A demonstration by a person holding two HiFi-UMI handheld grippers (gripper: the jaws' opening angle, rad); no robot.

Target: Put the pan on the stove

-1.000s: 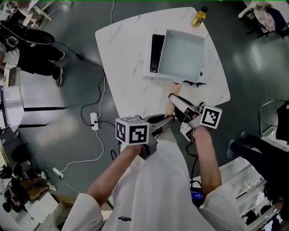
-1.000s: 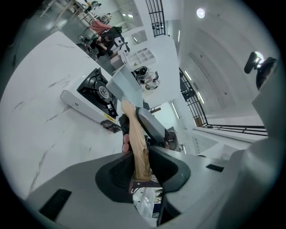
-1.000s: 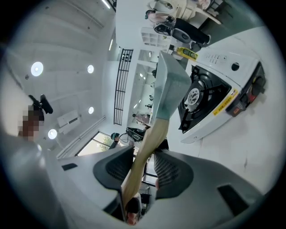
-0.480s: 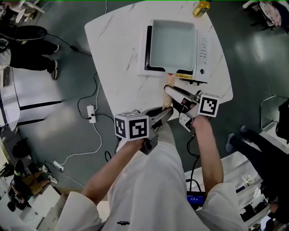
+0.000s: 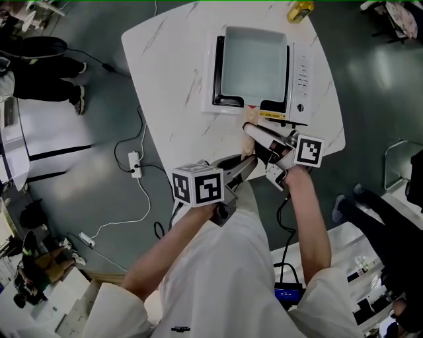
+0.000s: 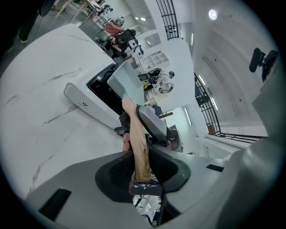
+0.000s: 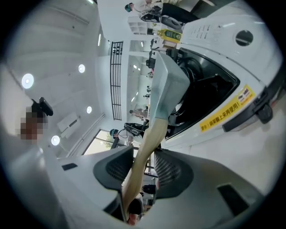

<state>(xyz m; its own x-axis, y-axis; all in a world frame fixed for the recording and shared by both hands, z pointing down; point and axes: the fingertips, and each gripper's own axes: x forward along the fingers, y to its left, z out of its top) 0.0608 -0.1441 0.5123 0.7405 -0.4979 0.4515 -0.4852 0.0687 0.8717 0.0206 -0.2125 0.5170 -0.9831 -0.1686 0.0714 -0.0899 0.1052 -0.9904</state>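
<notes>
A square pale pan with a wooden handle lies over the black top of the white stove on the marble table. Whether its base rests on the plate I cannot tell. Both grippers hold the handle. My left gripper is shut on its near end and my right gripper is shut on it closer to the pan. In the left gripper view, the handle runs up from the left gripper to the pan. In the right gripper view, the handle rises between the right gripper's pads toward the pan and stove.
A yellow bottle stands at the table's far edge behind the stove. On the floor to the left lie a power strip and cables. A person stands at the far left. The table's near edge is right below the grippers.
Both grippers have come down and forward with the pan. It was offset to the right above the stove and now covers the black plate squarely.
</notes>
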